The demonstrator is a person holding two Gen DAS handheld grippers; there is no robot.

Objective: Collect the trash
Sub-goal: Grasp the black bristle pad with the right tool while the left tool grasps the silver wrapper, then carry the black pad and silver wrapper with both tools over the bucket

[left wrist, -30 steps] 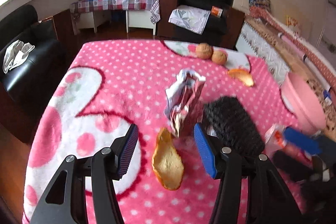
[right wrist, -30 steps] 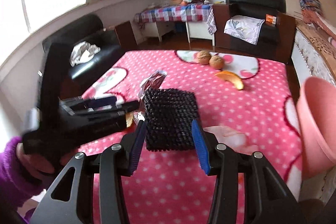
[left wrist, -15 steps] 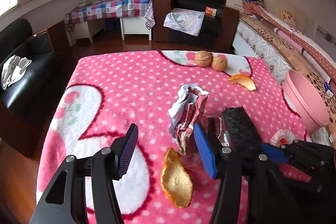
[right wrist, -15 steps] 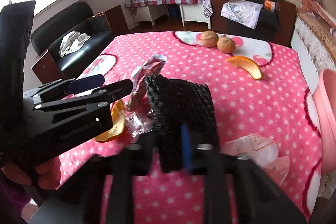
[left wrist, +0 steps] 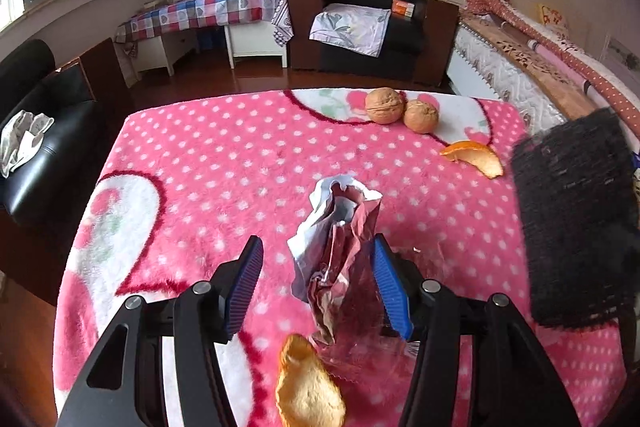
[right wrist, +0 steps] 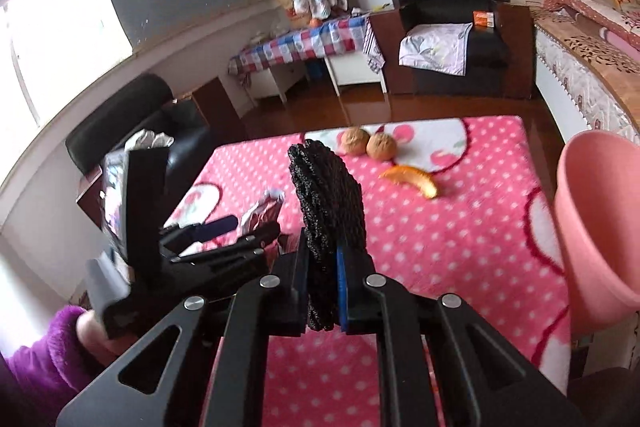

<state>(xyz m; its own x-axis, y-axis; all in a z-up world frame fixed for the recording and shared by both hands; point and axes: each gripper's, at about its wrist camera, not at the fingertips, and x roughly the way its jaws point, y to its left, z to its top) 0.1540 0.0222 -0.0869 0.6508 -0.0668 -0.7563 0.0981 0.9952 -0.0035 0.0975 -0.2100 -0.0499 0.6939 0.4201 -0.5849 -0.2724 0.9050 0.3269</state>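
Jaws on the right gripper (right wrist: pixel 322 291) are clamped on the black foam net (right wrist: pixel 328 195), lifted off the counter (right wrist: pixel 460 227). Left gripper (left wrist: pixel 316 283) is closing around the foil wrapper (left wrist: pixel 340 247); center it first so it doesn't crumple sideways.

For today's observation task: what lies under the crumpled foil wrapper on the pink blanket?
Clear plastic film spreads from under the foil wrapper on the blanket; an orange peel lies beside it. Anything directly beneath the wrapper is covered.
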